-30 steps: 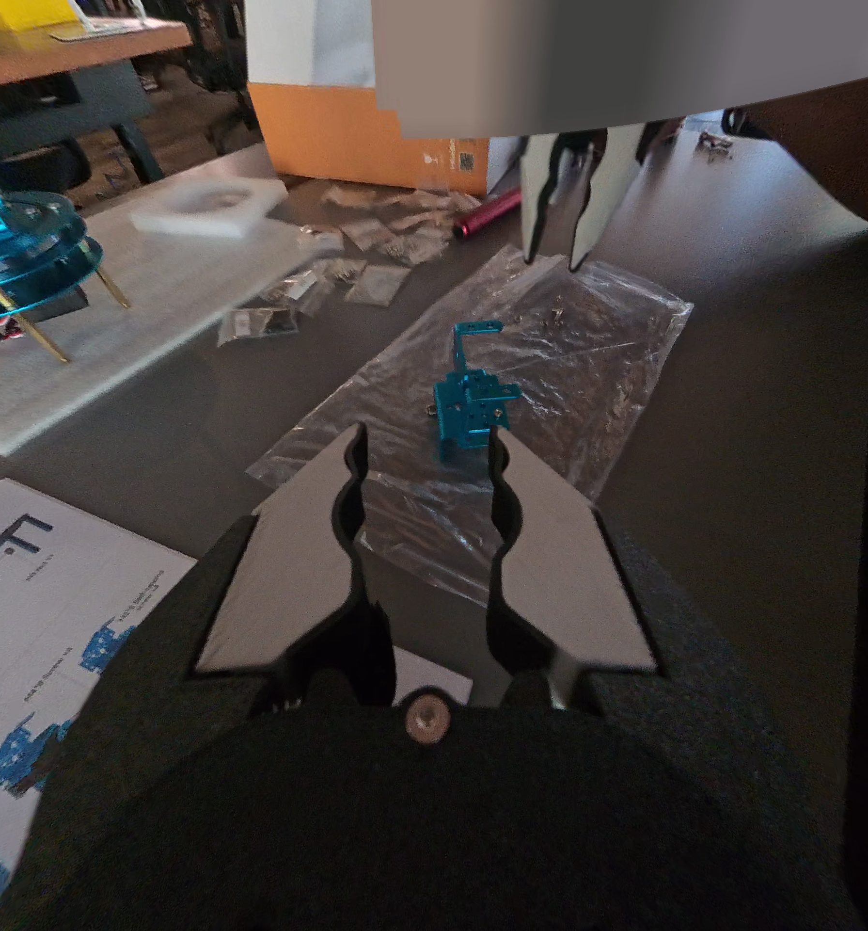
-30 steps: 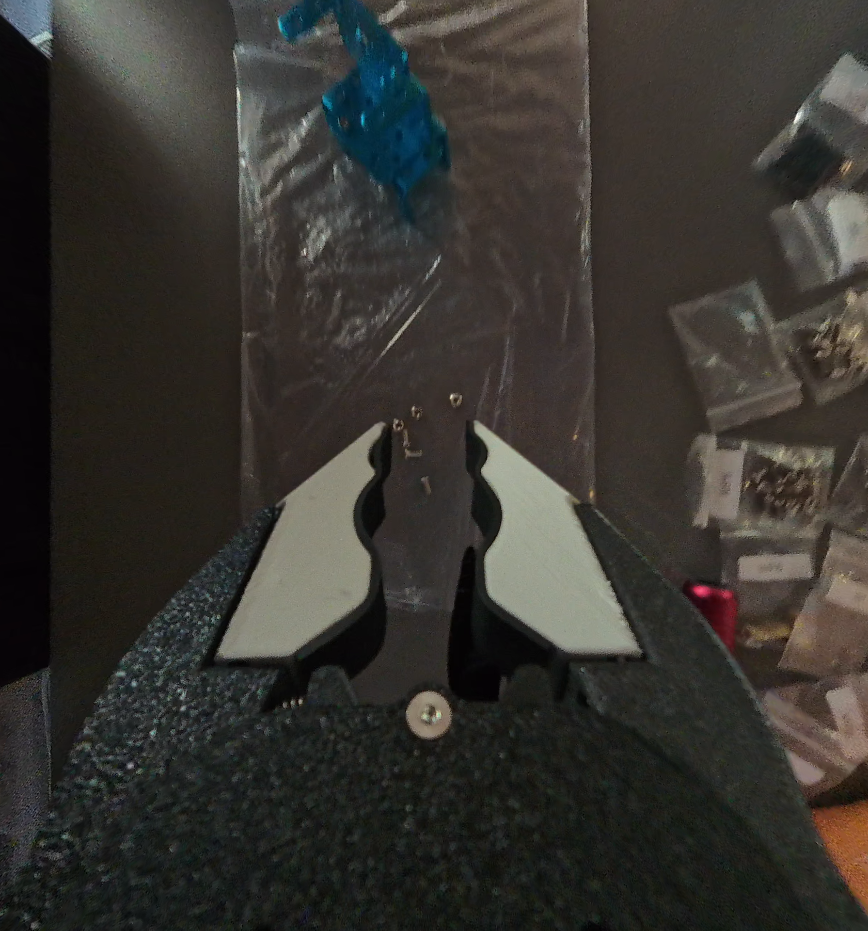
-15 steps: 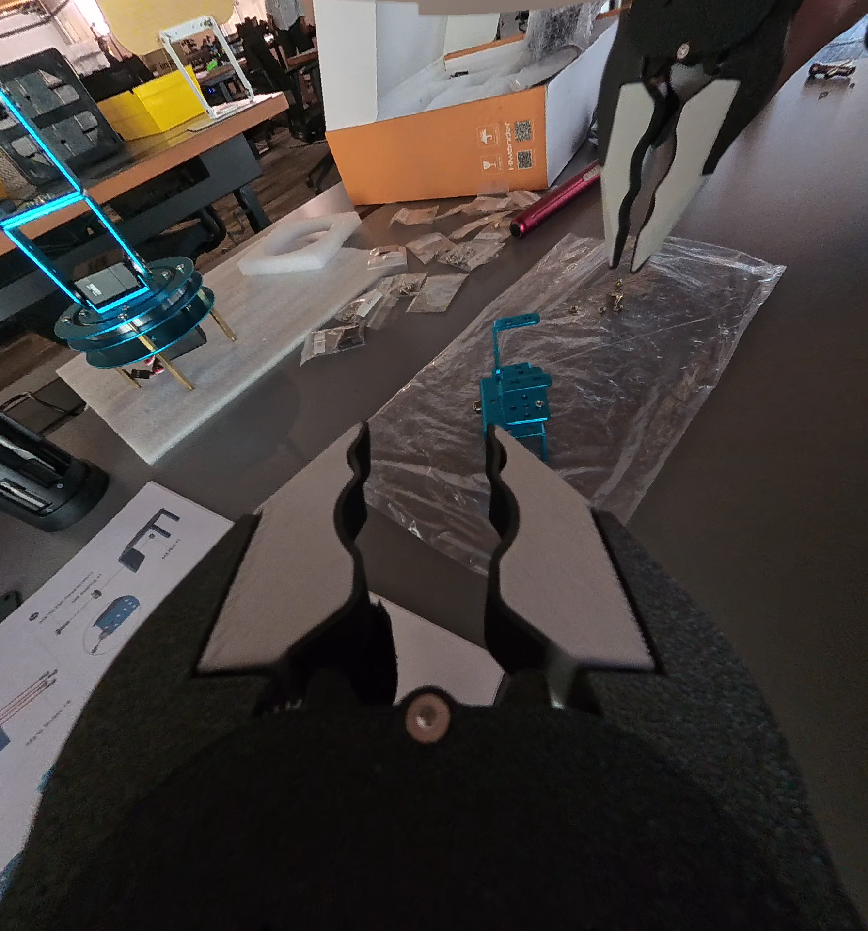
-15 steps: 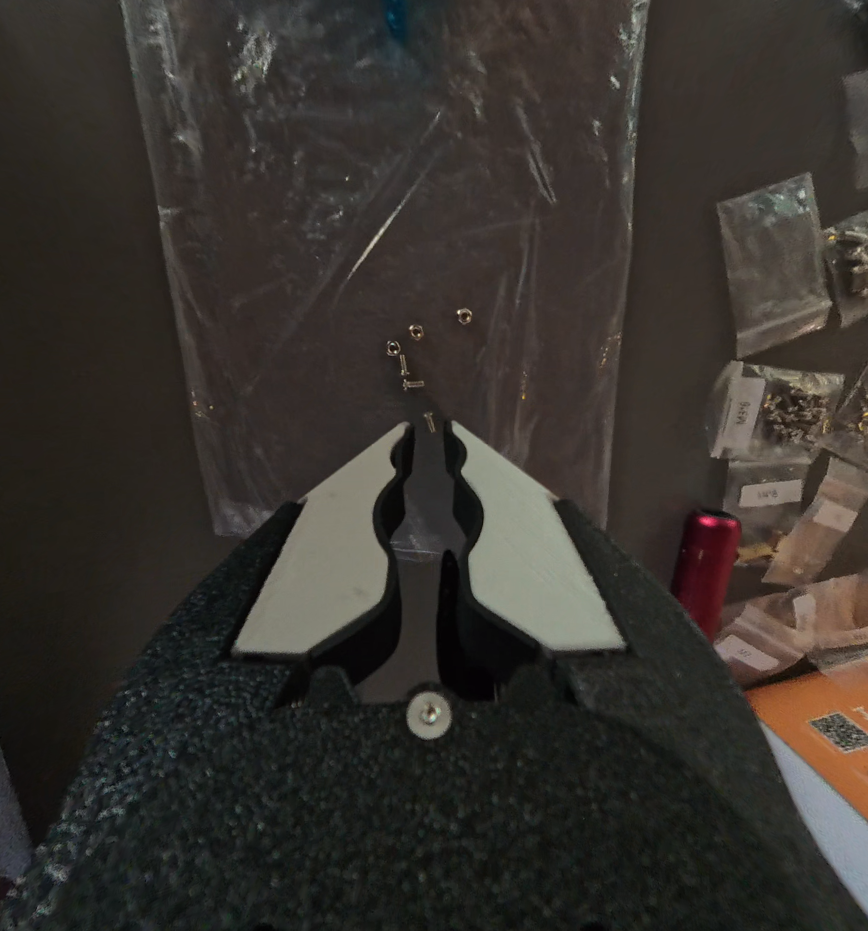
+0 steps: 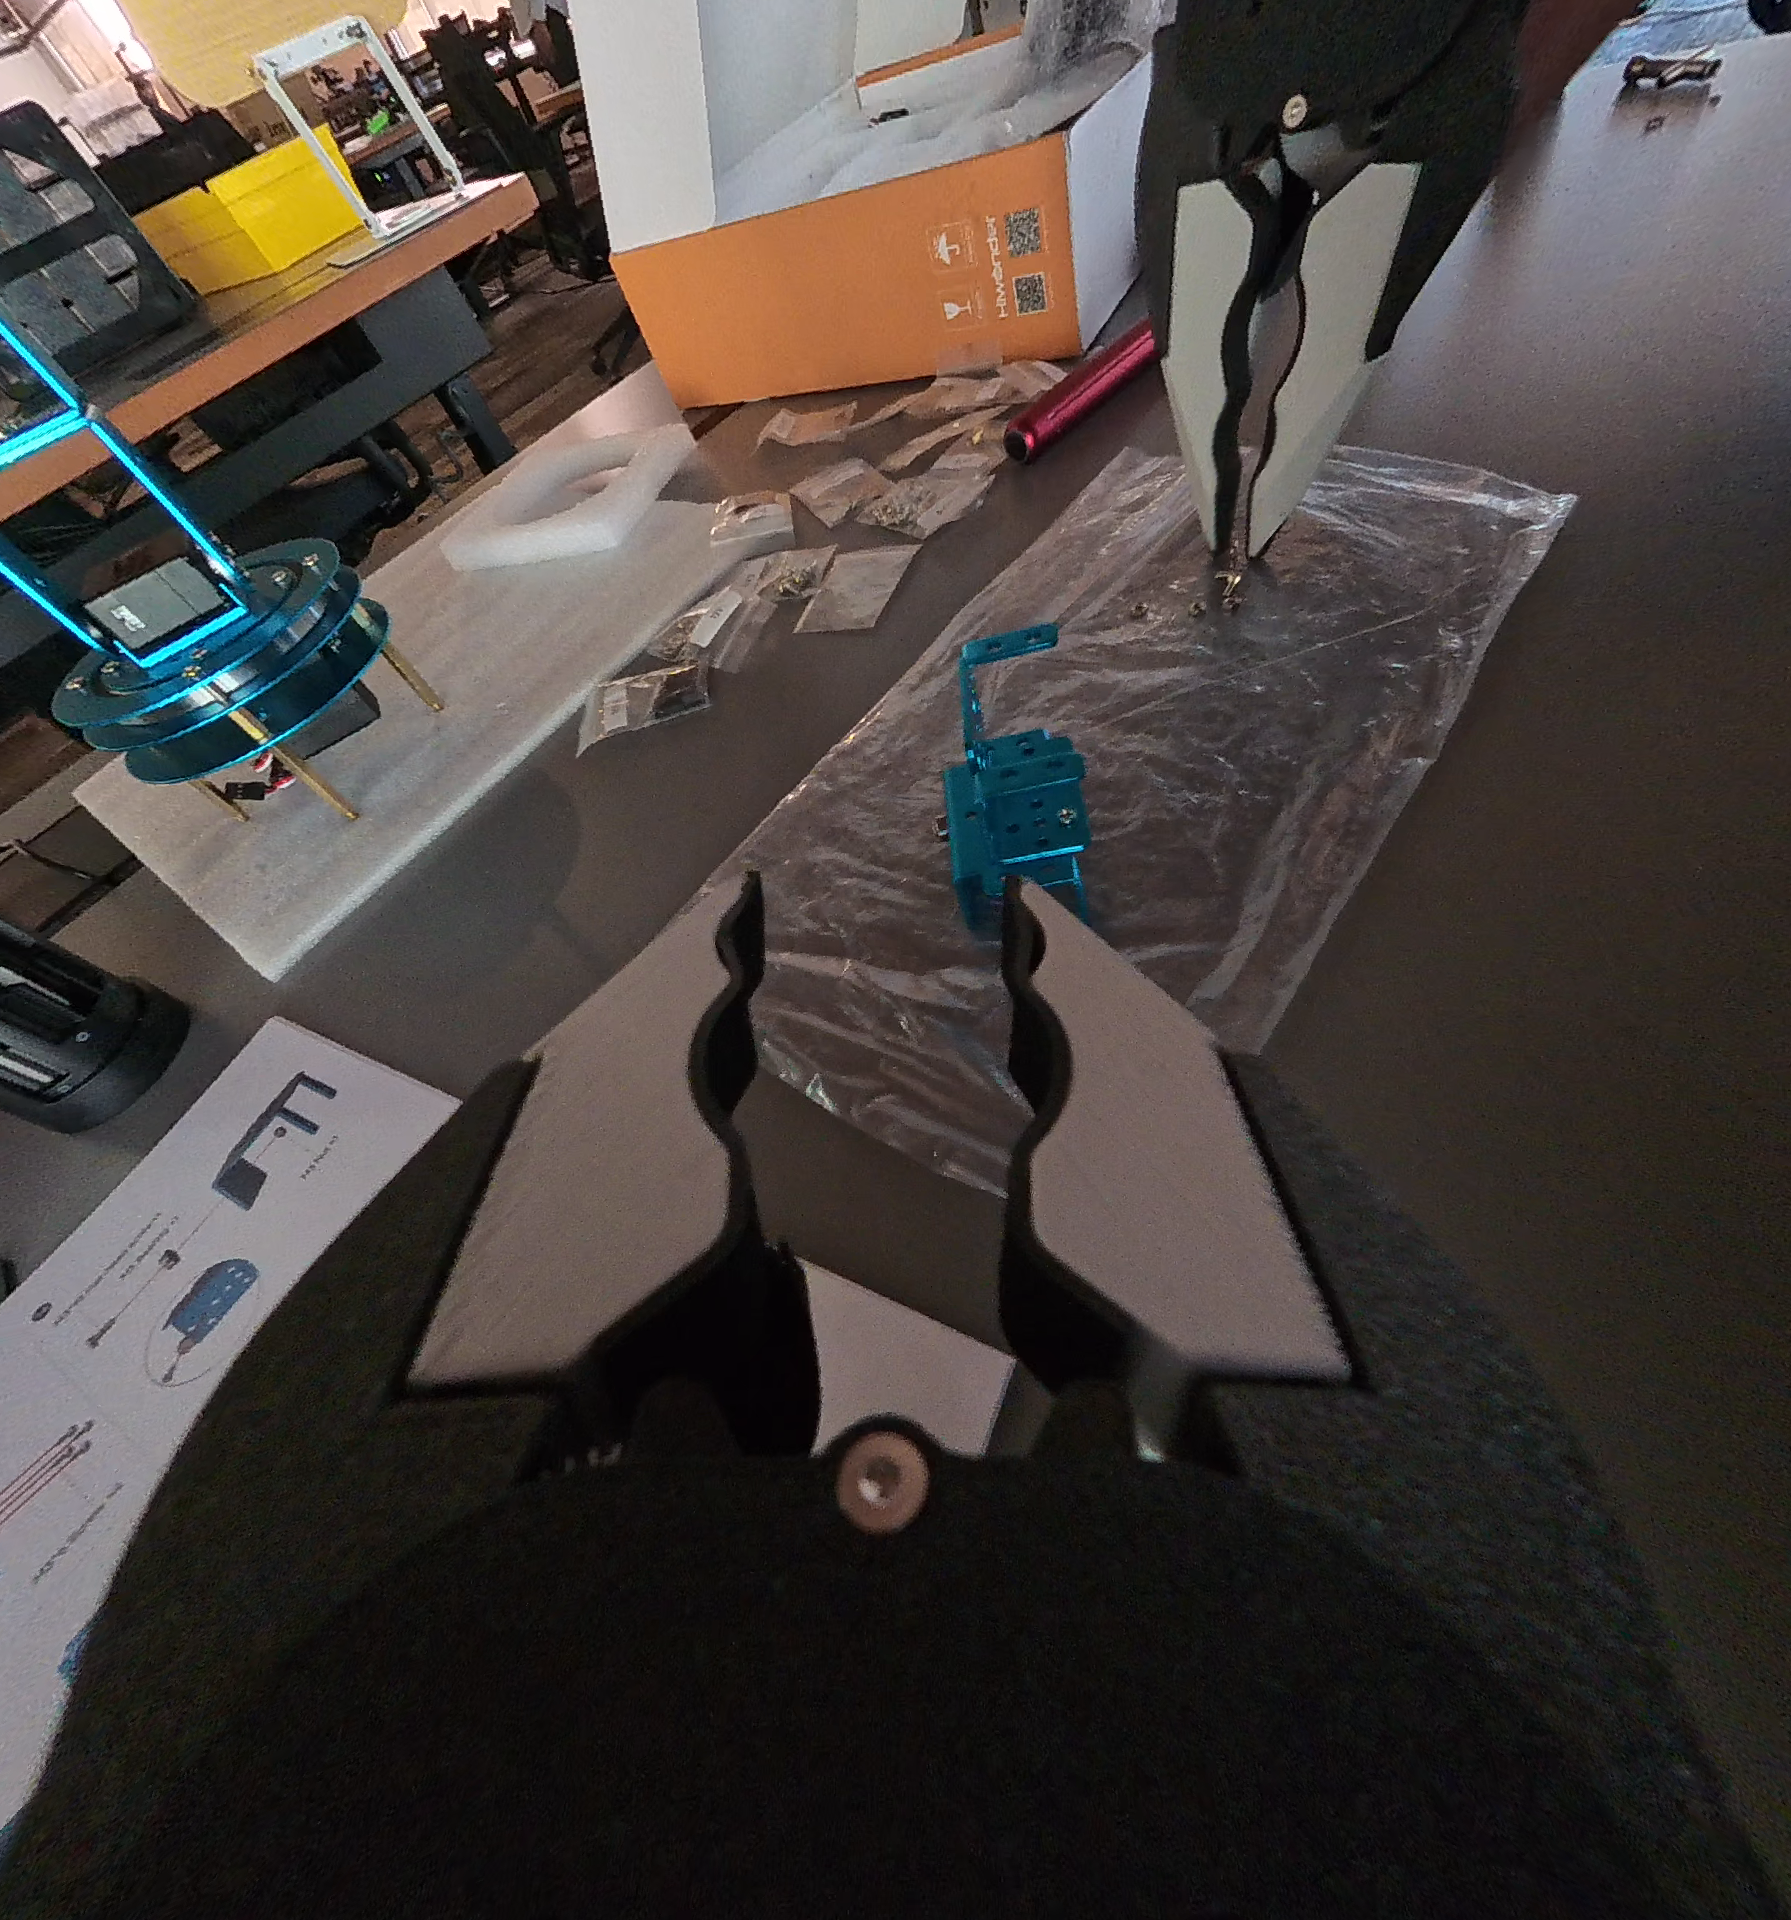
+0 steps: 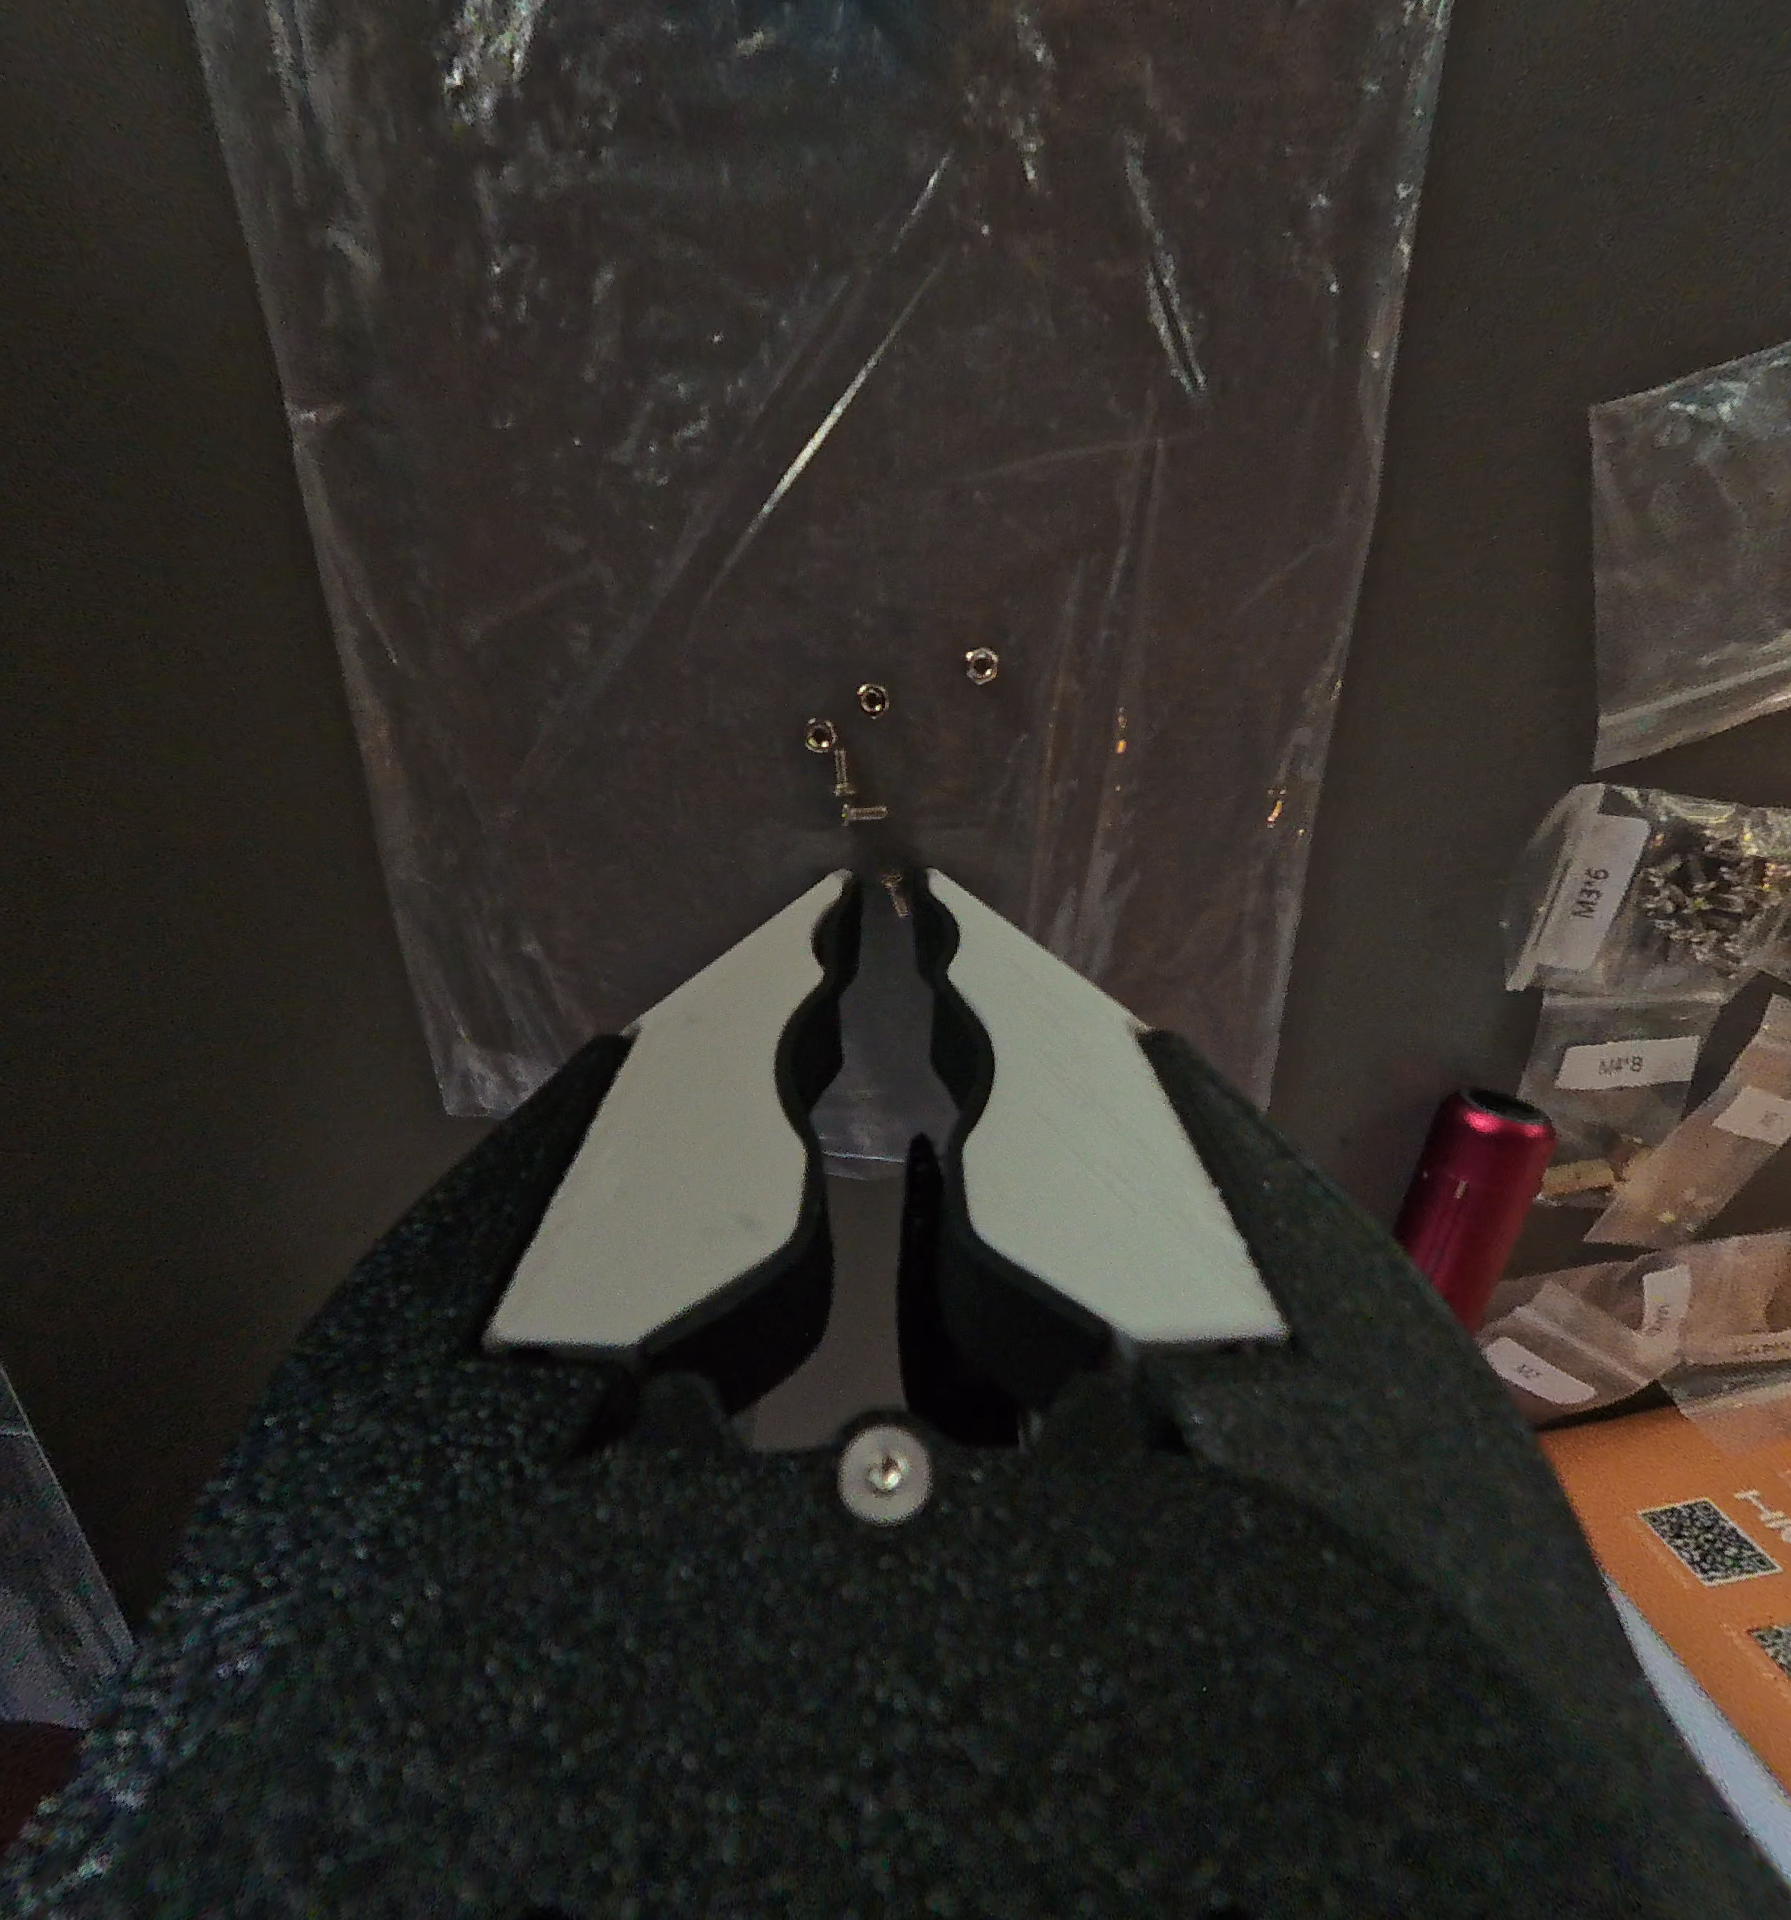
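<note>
My left gripper [image 5: 886, 899] is open and empty, low over the near end of a clear plastic sheet [image 5: 1338, 727]. A small blue metal bracket assembly [image 5: 1016, 800] stands on the sheet just beyond its right fingertip. My right gripper [image 6: 891, 881] points down at the sheet's [image 6: 662, 416] other end, jaws only a narrow gap apart. A tiny screw [image 6: 893, 894] lies between its tips, not clamped. Two more screws [image 6: 855, 795] and three small nuts [image 6: 873, 698] lie just ahead. The left wrist view shows the right gripper [image 5: 1237, 549] over those screws [image 5: 1229, 587].
Small bags of hardware [image 6: 1701, 551] and a red cylinder [image 6: 1473, 1184] lie beside an open orange box [image 5: 849, 291]. A blue disc assembly [image 5: 216, 665] stands on a white foam pad [image 5: 455, 727]. A printed instruction sheet [image 5: 143, 1247] and a black device [image 5: 18, 1039] lie near left. My right fingertips sit around 25 centimeters from my left ones. From my right tips it is roughly 12 centimeters to the red cylinder [image 6: 1473, 1184]; from my left, 30 centimeters. Seen from the left wrist view [image 5: 1043, 421] as well.
My right gripper narrowed its jaws and came down so the nearest screw now lies between its tips. My left gripper drew back and tilted up; the blue bracket shows slightly farther off.
</note>
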Available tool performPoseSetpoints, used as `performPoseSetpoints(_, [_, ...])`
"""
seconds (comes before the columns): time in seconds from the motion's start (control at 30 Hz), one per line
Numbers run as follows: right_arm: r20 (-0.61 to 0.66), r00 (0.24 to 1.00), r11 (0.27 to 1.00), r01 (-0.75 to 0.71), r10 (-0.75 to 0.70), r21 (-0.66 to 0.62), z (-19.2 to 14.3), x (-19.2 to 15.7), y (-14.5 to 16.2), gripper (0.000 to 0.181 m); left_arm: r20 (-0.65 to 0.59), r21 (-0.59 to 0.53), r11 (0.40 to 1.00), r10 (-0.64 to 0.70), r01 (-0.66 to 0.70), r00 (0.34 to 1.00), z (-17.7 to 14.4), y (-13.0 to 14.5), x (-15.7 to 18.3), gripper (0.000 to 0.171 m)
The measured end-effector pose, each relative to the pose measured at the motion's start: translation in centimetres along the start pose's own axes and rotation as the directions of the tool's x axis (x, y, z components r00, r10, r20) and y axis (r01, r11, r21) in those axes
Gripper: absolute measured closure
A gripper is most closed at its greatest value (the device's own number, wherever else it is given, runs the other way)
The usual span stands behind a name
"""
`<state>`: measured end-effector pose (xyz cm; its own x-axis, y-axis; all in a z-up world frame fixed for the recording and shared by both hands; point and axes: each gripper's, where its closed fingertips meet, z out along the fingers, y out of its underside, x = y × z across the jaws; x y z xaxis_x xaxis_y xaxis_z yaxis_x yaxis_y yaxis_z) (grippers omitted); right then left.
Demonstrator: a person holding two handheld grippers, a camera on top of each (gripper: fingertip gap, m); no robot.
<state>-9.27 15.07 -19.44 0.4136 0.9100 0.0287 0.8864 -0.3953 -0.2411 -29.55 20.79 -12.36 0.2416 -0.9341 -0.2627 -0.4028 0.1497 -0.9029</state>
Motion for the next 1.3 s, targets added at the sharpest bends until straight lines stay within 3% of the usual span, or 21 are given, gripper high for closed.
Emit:
performPoseSetpoints(0.2, [-0.013, 1.0, 0.999, 0.021, -0.02, 0.029, -0.5, 0.1, -0.2, 0.178, -0.009, 0.011, 1.0, -0.001, 0.001, 1.0, -0.2, -0.2, 0.1, 0.126])
performPoseSetpoints(0.33, [-0.02, 1.0, 0.96, 0.003, 0.003, 0.279, -3.3, 0.0, -3.8, 0.178, -0.036, 0.087, 0.996, -0.004, 0.007, 0.999, -0.7, -2.0, 0.7, 0.13])
performPoseSetpoints(0.4, [0.034, 0.999, 0.848, -0.041, 0.028, 0.528, -6.0, -1.0, -8.0, 0.178, -0.037, 0.147, 0.989, -0.008, 0.013, 0.999, -1.1, -3.7, 1.2, 0.131])
performPoseSetpoints(0.53, [0.202, 0.975, 0.477, -0.222, 0.095, 0.85, -11.4, -2.3, -14.5, 0.178, -0.021, 0.246, 0.968, -0.052, 0.056, 0.998, -0.8, -6.9, 2.4, 0.135])
performPoseSetpoints(0.6, [0.361, 0.93, 0.259, -0.366, 0.069, 0.894, -13.6, -3.0, -16.5, 0.178, 0.029, 0.304, 0.949, -0.101, 0.087, 0.994, -0.4, -8.5, 2.6, 0.137])
performPoseSetpoints(0.77, [0.561, 0.827, 0.032, -0.562, 0.024, 0.827, -13.9, -3.3, -17.7, 0.178, 0.234, 0.366, 0.93, -0.102, 0.009, 0.967, -0.1, -11.0, 1.8, 0.142])
performPoseSetpoints(0.97, [0.669, 0.742, -0.054, -0.67, -0.046, 0.74, -13.2, -3.8, -17.7, 0.178, 0.284, 0.273, 0.957, 0.014, -0.095, 0.959, 1.7, -10.5, 2.7, 0.145])
performPoseSetpoints(1.3, [0.676, 0.735, -0.075, -0.678, -0.048, 0.731, -12.7, -3.7, -17.1, 0.179, 0.328, 0.303, 0.946, 0.01, -0.116, 0.945, 2.3, -11.4, 3.1, 0.166])
